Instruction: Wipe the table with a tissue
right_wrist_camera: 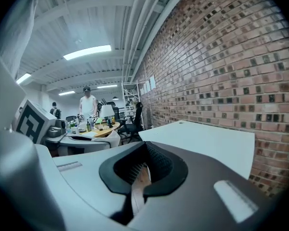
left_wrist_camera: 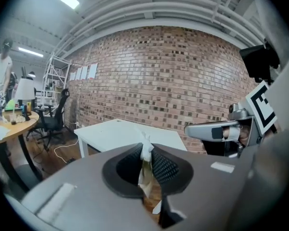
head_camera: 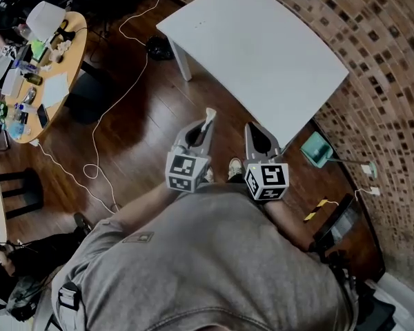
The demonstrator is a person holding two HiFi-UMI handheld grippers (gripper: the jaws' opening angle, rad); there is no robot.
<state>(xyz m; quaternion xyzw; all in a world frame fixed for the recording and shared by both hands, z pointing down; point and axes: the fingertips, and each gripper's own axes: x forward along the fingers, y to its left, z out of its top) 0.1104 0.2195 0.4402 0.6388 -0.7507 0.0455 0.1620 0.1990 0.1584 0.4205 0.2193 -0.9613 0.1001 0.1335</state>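
Observation:
A white tissue [head_camera: 208, 118] sticks out of my left gripper [head_camera: 205, 125], whose jaws are shut on it. In the left gripper view the crumpled tissue [left_wrist_camera: 145, 154] fills the slot between the jaws of the left gripper [left_wrist_camera: 147, 150]. My right gripper [head_camera: 250, 126] is beside it, shut, with nothing held; its jaws meet at the tip in the right gripper view [right_wrist_camera: 143, 149]. Both grippers hover over the wooden floor, just short of the near edge of the bare white table [head_camera: 262, 54]. That table [left_wrist_camera: 120, 131] lies ahead, in front of a brick wall.
A brick wall [head_camera: 386, 81] curves behind and to the right of the table. A teal object [head_camera: 316, 148] and white cables [head_camera: 96, 143] lie on the floor. A cluttered round wooden table [head_camera: 55, 67] stands far left. A person [right_wrist_camera: 88, 105] stands in the distance.

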